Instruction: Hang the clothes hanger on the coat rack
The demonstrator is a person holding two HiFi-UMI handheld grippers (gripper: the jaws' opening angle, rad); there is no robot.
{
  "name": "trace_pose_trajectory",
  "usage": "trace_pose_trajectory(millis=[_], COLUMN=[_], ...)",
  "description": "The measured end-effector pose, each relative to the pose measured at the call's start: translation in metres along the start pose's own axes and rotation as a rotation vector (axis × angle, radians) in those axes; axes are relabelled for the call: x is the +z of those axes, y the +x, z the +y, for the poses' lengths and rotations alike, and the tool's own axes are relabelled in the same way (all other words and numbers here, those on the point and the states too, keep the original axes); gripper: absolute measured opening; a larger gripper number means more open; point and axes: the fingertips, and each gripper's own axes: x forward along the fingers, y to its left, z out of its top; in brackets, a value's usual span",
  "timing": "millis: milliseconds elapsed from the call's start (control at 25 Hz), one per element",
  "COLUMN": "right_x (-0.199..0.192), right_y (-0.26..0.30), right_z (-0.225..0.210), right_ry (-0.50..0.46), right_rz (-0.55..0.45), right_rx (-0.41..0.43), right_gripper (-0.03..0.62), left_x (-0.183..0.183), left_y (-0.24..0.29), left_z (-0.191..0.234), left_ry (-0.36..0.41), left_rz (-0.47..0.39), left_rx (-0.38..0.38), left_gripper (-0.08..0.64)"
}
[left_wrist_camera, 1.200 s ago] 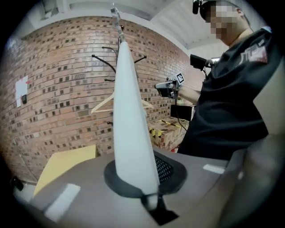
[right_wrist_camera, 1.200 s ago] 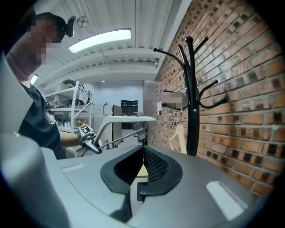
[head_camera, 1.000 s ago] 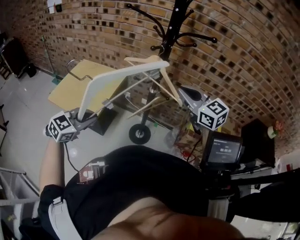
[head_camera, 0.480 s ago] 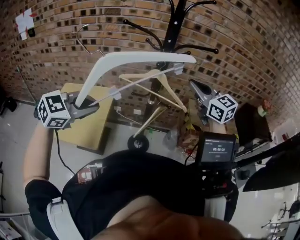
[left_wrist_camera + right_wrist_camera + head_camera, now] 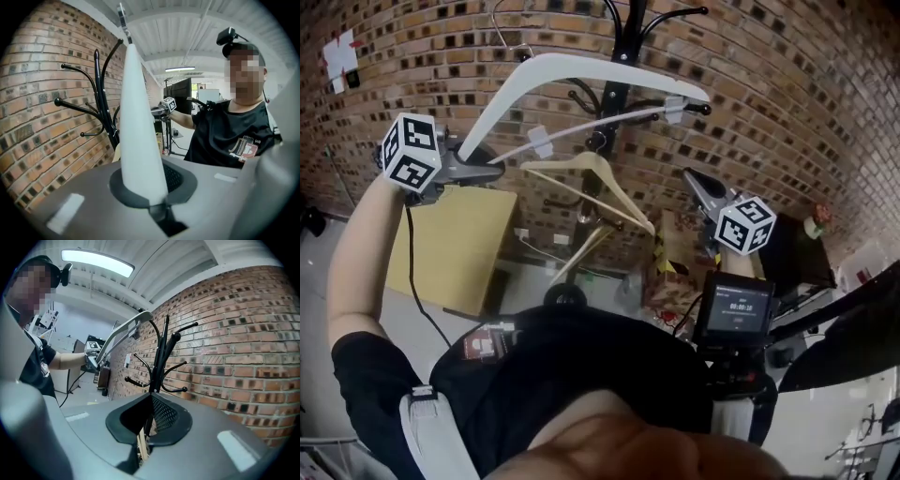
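A white plastic clothes hanger (image 5: 581, 66) with a metal hook (image 5: 502, 23) and a clip bar is held up in front of the black coat rack (image 5: 617, 89). My left gripper (image 5: 492, 169) is shut on the hanger's left end, arm raised. In the left gripper view the hanger (image 5: 136, 117) rises straight out of the jaws of the left gripper (image 5: 157, 201), with the rack's curved arms (image 5: 101, 93) to its left. My right gripper (image 5: 689, 176) points at the rack (image 5: 161, 357), jaws together and holding nothing. The hanger's hook is on no arm of the rack.
A wooden hanger (image 5: 591, 178) hangs lower on the rack, below the white one. A brick wall (image 5: 787, 84) stands right behind the rack. A yellow table (image 5: 455, 248) is at the left; a cardboard box (image 5: 670, 267) and a small screen (image 5: 736, 305) are at the right.
My left gripper has lifted the white hanger well up and towards the rack's top arms. The right gripper has risen a little. The wooden hanger has stayed on the rack.
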Motion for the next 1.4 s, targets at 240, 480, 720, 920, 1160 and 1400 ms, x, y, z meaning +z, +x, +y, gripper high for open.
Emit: trace_pose_trajectory(millis=[240,480,720,920,1160,1400], right_x=[0.001,0.001,-0.006,-0.012,-0.018,-0.026], right_y=[-0.016,-0.026,-0.034,-0.039,-0.046,-0.05], right_z=[-0.016,-0.028,-0.035,-0.041,-0.048,-0.051], right_ry=[-0.009,-0.011,0.001,0.01,0.022,0.039], right_rz=[0.0,0.002,0.001,0.002,-0.005,0.001], right_rx=[-0.033,-0.063,-0.093,-0.11,-0.126,-0.13], right_gripper=[0.015,0.015,0.015,0.015,0.015,0.015], left_x=[0.031,0.054,0.064,0.075,0.086,0.087], left_y=[0.016,0.042,0.067,0.083,0.096,0.109], left_z=[0.033,0.053,0.07,0.079,0.09,0.094], left_ry=[0.005,0.012,0.019,0.016,0.01,-0.012], left_rz=[-0.034,-0.015,0.0,0.006,0.018,0.045], left_rx=[-0.044,-0.118,-0.159,-0.183,-0.197,-0.196], left_gripper=[0.018,0.018,0.018,0.018,0.018,0.018])
